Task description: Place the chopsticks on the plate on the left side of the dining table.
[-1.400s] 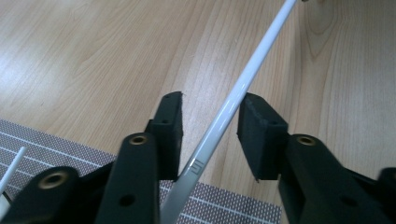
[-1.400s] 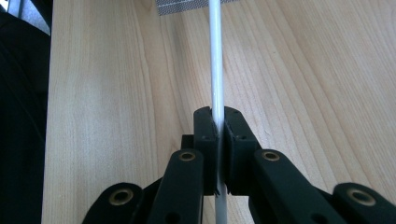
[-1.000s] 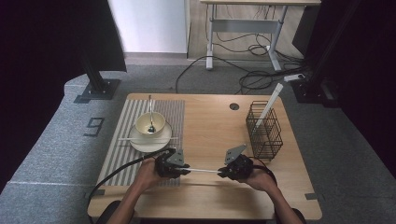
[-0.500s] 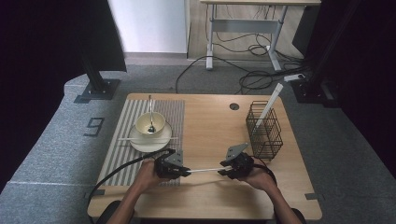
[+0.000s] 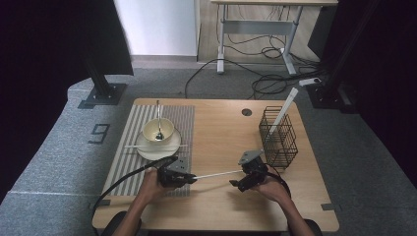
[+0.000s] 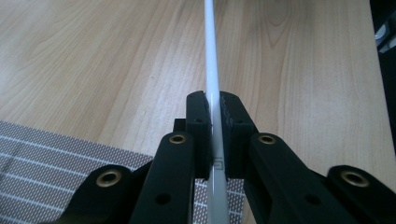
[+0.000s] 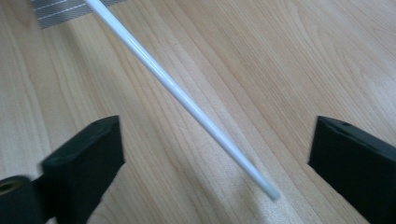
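Observation:
A thin white chopstick (image 5: 216, 174) hangs level over the wooden table (image 5: 221, 132) between the two hands. My left gripper (image 5: 189, 177) is shut on its thick end; in the left gripper view the pads (image 6: 198, 112) clamp the stick (image 6: 211, 70), which runs away over the wood. My right gripper (image 5: 238, 181) has just been opening and now stands open. In the right gripper view the stick's thin end (image 7: 187, 105) passes between the wide-apart jaws of that gripper (image 7: 217, 135) without touching either.
A black wire basket (image 5: 279, 137) at the right holds another white chopstick (image 5: 284, 105) leaning upright. On the striped mat (image 5: 128, 162) at the left sits a plate (image 5: 147, 151) with a bowl (image 5: 158, 129), a spoon in it, and a chopstick across the plate.
The right gripper's jaws have spread apart and let go of the chopstick's thin end. The left gripper keeps its hold; both hands stay about where they were.

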Demonstrator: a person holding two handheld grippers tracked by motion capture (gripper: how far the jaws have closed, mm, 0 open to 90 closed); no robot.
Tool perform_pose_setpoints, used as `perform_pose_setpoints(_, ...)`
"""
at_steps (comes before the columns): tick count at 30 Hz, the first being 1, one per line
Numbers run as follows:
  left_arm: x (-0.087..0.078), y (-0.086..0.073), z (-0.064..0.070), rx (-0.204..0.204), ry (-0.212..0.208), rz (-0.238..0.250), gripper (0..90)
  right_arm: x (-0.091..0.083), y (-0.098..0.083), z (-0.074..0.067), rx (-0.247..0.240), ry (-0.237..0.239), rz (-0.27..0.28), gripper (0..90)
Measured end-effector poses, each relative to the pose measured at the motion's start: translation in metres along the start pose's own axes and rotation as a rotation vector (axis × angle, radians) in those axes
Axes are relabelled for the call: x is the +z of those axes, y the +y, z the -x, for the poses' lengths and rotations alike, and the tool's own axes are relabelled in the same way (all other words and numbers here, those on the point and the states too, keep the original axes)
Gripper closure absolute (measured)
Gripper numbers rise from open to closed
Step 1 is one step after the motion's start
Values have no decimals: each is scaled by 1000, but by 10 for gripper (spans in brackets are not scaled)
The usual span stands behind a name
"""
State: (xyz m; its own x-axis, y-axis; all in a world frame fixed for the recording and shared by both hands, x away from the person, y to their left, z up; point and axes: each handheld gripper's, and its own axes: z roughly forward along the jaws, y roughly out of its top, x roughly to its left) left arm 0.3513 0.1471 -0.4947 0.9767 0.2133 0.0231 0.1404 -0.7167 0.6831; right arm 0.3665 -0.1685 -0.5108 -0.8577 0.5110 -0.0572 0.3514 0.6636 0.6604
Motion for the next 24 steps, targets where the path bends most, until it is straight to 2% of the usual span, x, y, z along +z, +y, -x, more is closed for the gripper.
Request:
perform_pose_setpoints(10, -5, -17, -6, -53, 34, 34, 838, 0, -7, 2, 48, -31, 27, 0)
perform_pose_setpoints(24, -18, -38, -16, -144, 94, 80, 838, 5, -24, -1, 91, -26, 32, 1)
